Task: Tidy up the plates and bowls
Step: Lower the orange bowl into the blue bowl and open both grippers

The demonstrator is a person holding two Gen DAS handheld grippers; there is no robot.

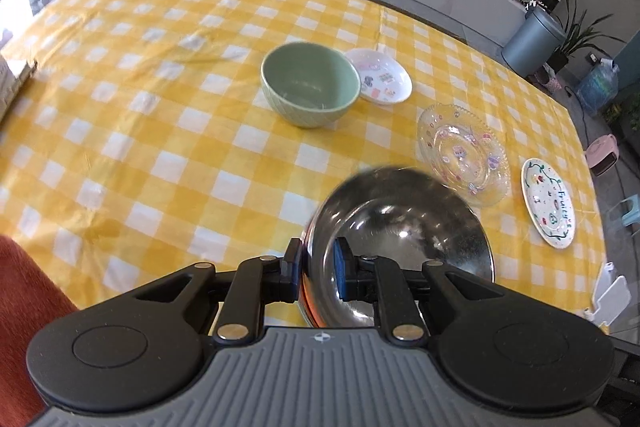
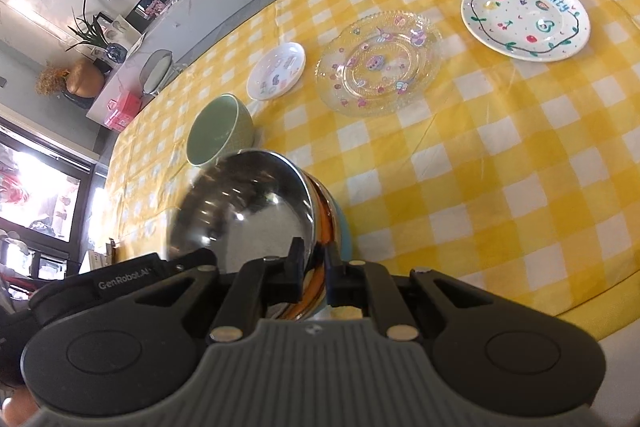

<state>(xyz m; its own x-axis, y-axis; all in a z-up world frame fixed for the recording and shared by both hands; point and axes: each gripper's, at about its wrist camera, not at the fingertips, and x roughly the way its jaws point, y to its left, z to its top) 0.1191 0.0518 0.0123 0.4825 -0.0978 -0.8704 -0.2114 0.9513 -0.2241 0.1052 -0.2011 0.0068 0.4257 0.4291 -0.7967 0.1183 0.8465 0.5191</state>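
Gripping opposite sides of the steel bowl [image 1: 400, 235], left gripper [image 1: 318, 269] and right gripper [image 2: 312, 267] each have jaws clenched on its rim, carrying it tilted above the counter [image 1: 160, 147], probably for nesting with the green bowl [image 1: 310, 83] ahead.

On the checked tablecloth [image 1: 160, 107], seen from the left wrist, the ceramic bowl [image 1: 310, 85] stands farthest in, with the small sticker plate [image 1: 384, 75] touching its right side. Nearer and to the right lies the glass plate [image 1: 464, 155], and right of that, apart, the "Fruity" plate [image 1: 549, 203]. The steel bowl [image 1: 400, 247] sits nearest, its rim overlapping the glass plate's near edge.
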